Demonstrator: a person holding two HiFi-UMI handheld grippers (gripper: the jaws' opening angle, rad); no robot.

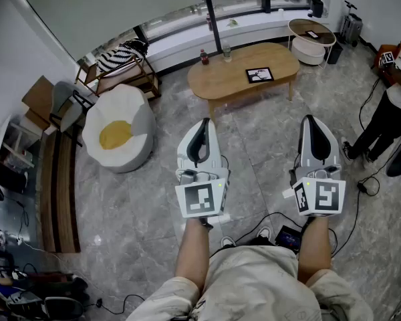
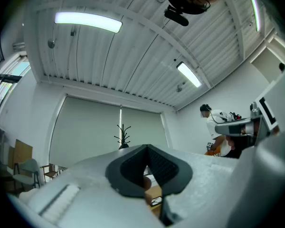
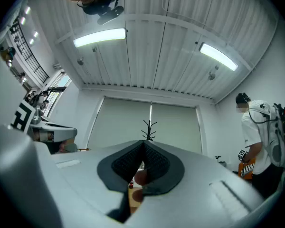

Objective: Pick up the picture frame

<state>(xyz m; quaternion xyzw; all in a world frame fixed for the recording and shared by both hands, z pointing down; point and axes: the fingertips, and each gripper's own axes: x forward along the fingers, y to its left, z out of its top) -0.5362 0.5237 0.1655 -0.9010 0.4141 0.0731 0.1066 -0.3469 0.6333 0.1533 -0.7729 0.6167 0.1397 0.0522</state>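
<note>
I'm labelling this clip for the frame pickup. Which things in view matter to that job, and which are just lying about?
For the job:
- picture frame, lying on the wooden table
- left gripper and right gripper, both shut and empty, well short of the table

Just lying about:
- small bottle
- cup
- egg-shaped beanbag
- round side table
- striped bag

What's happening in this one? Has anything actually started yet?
A person stands short of an oval wooden table, holding a gripper in each hand. The picture frame lies flat on the table, untouched, with a bottle and a glass near its far edge. The left gripper and right gripper are held out over the floor, tongs shut and empty. Nothing has been picked up yet.
</note>
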